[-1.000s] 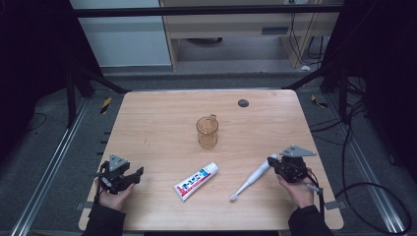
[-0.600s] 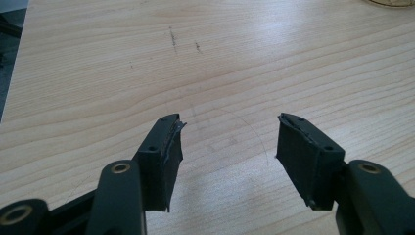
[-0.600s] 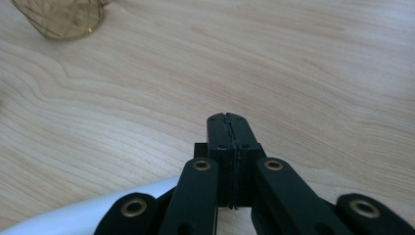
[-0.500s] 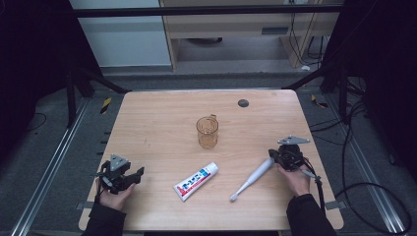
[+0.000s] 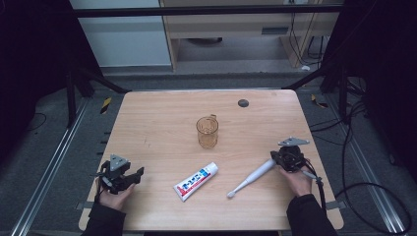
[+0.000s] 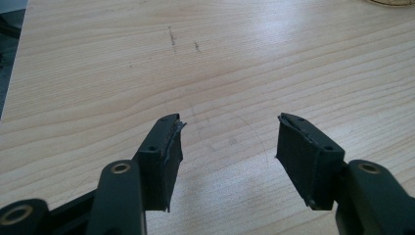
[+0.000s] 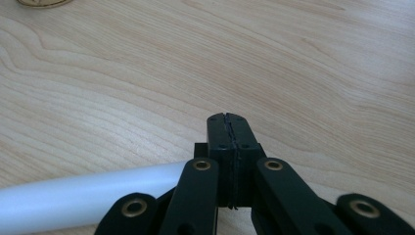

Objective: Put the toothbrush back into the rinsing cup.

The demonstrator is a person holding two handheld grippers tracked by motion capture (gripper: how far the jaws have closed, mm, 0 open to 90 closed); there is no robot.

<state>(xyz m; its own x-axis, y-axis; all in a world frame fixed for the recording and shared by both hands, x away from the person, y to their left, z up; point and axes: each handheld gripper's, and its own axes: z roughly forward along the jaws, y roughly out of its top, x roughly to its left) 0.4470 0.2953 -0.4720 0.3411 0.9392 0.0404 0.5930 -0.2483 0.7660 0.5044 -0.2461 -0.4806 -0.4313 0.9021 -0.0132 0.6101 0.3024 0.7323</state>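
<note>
While right gripper [image 7: 228, 120] sits closed, empty beside toothbrush [image 5: 251, 177]: light, stiff, slippery; grip thick handle; left gripper [image 6: 227, 139] wide

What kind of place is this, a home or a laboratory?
Probably a laboratory or recording workspace: a bare wooden table stands inside dark metal framing, loose cables lie on the grey floor, and a toothbrush is laid out.

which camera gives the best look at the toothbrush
The high view: the whole white toothbrush lies slanted on the table, handle end by the right gripper. The right gripper view catches just its handle beside shut jaws.
</note>
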